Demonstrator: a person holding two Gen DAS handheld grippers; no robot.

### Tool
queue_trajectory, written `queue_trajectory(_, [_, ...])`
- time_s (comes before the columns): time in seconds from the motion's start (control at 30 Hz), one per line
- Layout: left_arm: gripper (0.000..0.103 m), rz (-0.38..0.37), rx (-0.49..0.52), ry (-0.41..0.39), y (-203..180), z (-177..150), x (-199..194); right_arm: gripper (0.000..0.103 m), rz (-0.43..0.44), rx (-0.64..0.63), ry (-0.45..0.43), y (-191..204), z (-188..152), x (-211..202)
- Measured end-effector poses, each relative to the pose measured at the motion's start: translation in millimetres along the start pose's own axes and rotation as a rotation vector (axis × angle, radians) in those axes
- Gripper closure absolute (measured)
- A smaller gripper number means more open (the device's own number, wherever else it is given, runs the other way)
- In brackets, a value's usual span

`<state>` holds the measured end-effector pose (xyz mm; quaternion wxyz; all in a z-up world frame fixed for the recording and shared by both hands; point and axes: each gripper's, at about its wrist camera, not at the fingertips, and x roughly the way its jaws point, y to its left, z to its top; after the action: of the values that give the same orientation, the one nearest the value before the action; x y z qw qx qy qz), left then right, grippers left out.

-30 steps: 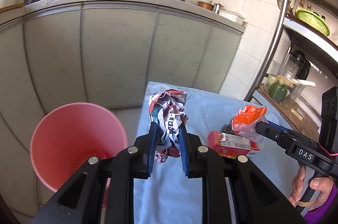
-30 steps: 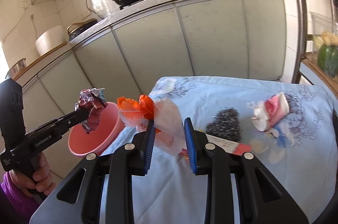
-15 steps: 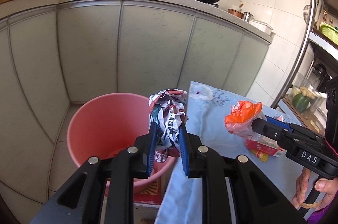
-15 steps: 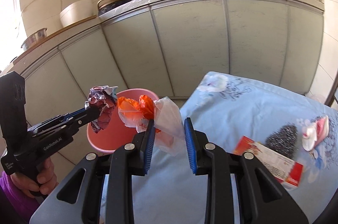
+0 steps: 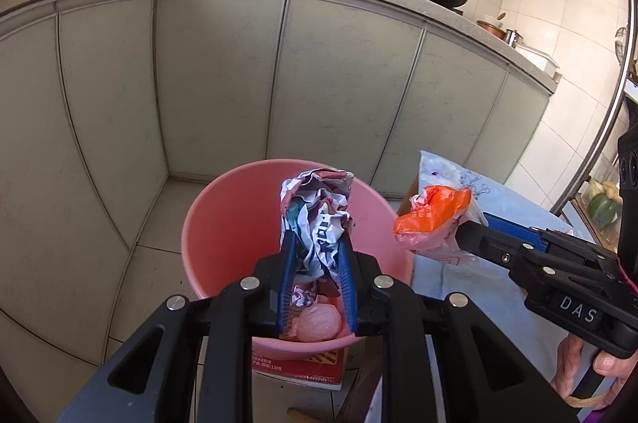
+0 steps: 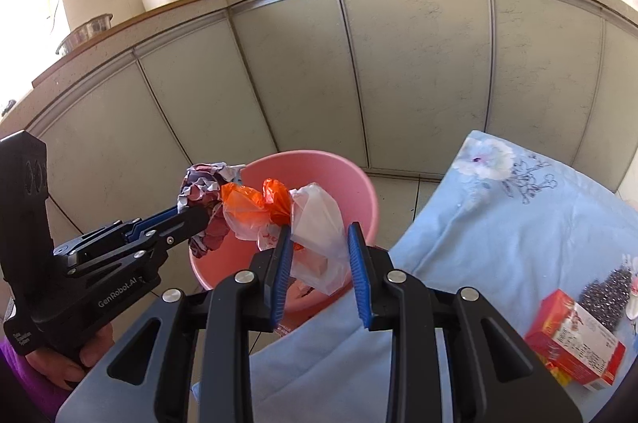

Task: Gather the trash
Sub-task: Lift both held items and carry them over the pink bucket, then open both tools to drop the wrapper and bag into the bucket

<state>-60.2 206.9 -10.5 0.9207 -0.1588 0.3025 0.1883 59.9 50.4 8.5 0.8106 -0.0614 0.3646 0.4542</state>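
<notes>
My left gripper [image 5: 317, 243] is shut on a crumpled printed wrapper [image 5: 319, 211] and hangs over the mouth of the pink bucket [image 5: 223, 223]. A pale pink ball of trash [image 5: 319, 323] lies at the bucket's bottom. My right gripper [image 6: 319, 235] is shut on an orange and clear plastic bag [image 6: 315, 215], held over the bucket's near rim [image 6: 359, 183]. From the right wrist view the left gripper [image 6: 207, 211] with its wrapper [image 6: 205, 191] reaches in at the left. In the left wrist view the right gripper [image 5: 466, 227] holds the bag [image 5: 432, 211] beside the bucket.
A table under a blue flowered cloth [image 6: 498, 223] stands right of the bucket, with a red box [image 6: 574, 339] and a steel scourer [image 6: 606, 291] on it. Grey cabinet doors [image 5: 219, 84] close the space behind. The bucket stands on a red carton [image 5: 303, 363] on the tiled floor.
Both grippers swung left from over the table to the bucket, each keeping its trash. The bucket now lies right below the wrapper, and the bag has come to the bucket's rim.
</notes>
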Motion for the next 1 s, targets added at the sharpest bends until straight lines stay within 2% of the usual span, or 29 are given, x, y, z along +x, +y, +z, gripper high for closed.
queue_trajectory(0.37, [0.083,0.044,-0.036,0.045,18,-6,22,0.075,-0.001,-0.039,0.066,14,-3,37])
queue_trajectory(0.7, [0.082,0.052,-0.049,0.073,26,-13,32,0.074,-0.003,-0.041,0.086,18,-5,48])
queue_trajectory(0.83, [0.078,0.057,-0.055,0.074,27,-14,33,0.073,-0.005,-0.027,0.104,18,-4,54])
queue_trajectory(0.93, [0.075,0.068,-0.068,0.071,28,-12,33,0.062,-0.008,-0.014,0.097,17,-4,54])
queue_trajectory(1.0, [0.073,0.074,-0.075,0.071,28,-12,33,0.06,-0.007,-0.013,0.092,16,-4,53])
